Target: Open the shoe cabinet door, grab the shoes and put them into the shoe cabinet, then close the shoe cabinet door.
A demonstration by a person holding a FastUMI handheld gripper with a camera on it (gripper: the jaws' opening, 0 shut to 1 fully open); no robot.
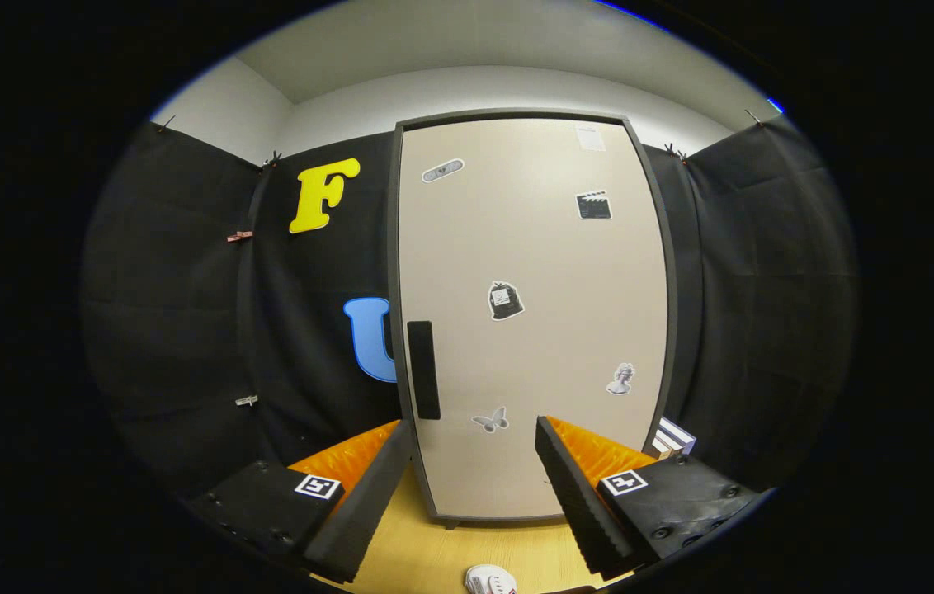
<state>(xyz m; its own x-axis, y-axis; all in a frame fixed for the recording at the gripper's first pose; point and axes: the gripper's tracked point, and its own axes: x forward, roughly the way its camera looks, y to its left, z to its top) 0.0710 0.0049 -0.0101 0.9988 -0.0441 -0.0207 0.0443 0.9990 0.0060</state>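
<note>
While my tongs (474,462) point straight at the shoe cabinet (529,318), the two fingers sit wide apart at the bottom of the frame, nothing between them, nothing held. The left finger (360,511) comes in from the lower left, the right finger (578,503) from the lower right; each carries a square marker tag.

The cabinet fills the centre of the frame, tall, with a beige door (533,247) in a dark grey frame. The door is shut. A black vertical handle (423,370) sits on the door's left side, a bit below mid-height, just above my left fingertip in the frame. Stickers are scattered over the door: an oval one at upper left (442,170), a clapperboard at upper right (593,205), a bag shape in the middle (505,300), a bust at lower right (620,379), a butterfly (490,421) low down between my fingers.

The cabinet stands on a light wood floor (426,553). A white shoe (490,580) is partly seen at the bottom centre of the frame, on that floor, between and below my fingers, well short of the cabinet. A striped box-like thing (673,436) peeks out at the cabinet's lower right; I can't tell what it is.
</note>
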